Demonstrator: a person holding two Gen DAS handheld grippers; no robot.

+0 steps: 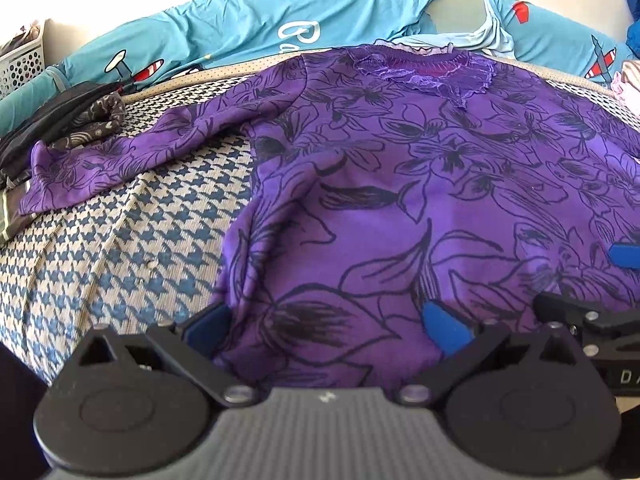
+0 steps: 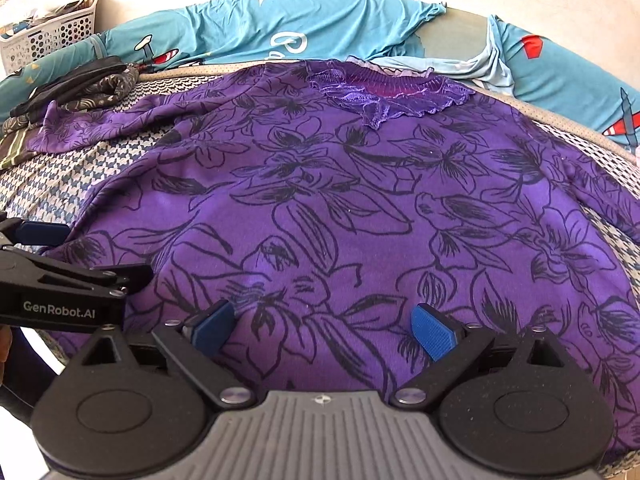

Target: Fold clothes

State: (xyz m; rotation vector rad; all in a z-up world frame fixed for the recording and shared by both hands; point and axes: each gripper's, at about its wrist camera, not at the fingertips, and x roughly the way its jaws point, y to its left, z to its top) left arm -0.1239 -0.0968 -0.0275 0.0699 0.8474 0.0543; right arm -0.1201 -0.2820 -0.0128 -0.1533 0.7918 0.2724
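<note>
Left wrist view, bottom of the frame: the left gripper (image 1: 332,326) has its blue pads spread wide over the near hem of the purple top (image 1: 400,200), holding nothing. At the lower right edge the right gripper (image 1: 600,280) shows beside it; in its own view, the right gripper (image 2: 326,330) is likewise spread over the hem, empty. Mid-frame, the top lies front up and fairly flat on the checked bedspread (image 1: 120,248), one sleeve (image 1: 100,164) stretched toward the left edge, the frilled collar (image 2: 392,94) at upper centre. Farther off, dark folded clothes (image 1: 68,116) sit at upper left and a blue pillow (image 1: 260,28) runs along the top. Folding looks barely started: the next move probably calls for lowering both grippers, pinching the hem or a side edge, and carrying it over.
</note>
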